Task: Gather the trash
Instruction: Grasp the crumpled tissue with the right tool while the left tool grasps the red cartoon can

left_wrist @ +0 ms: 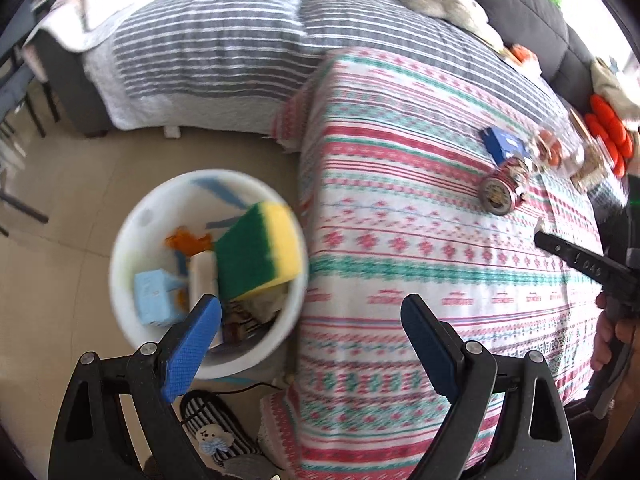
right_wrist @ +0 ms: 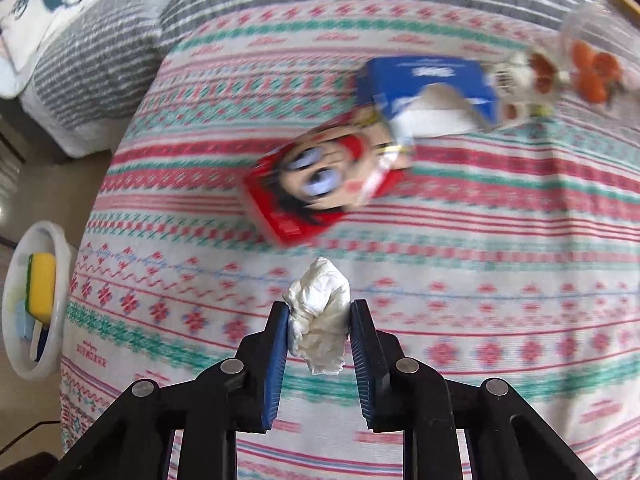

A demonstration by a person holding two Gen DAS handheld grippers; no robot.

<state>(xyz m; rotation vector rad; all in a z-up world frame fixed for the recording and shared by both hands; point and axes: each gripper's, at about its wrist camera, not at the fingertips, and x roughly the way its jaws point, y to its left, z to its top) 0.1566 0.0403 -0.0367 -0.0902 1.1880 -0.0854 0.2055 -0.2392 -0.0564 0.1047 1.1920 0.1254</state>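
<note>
My right gripper (right_wrist: 319,320) is clamped on a crumpled white tissue (right_wrist: 318,316), soft and creased, held above the patterned tablecloth (right_wrist: 480,320); I judge this the carry step, so next I must swing left to the white bin (left_wrist: 132,280) on the floor beside the table and let go over its rim. My left gripper (left_wrist: 312,320) hangs spread wide, holding nothing, over the bin's edge, where a yellow-green sponge (left_wrist: 260,252) lies. A red can (right_wrist: 316,184) and a blue carton (right_wrist: 424,80) remain on the cloth.
</note>
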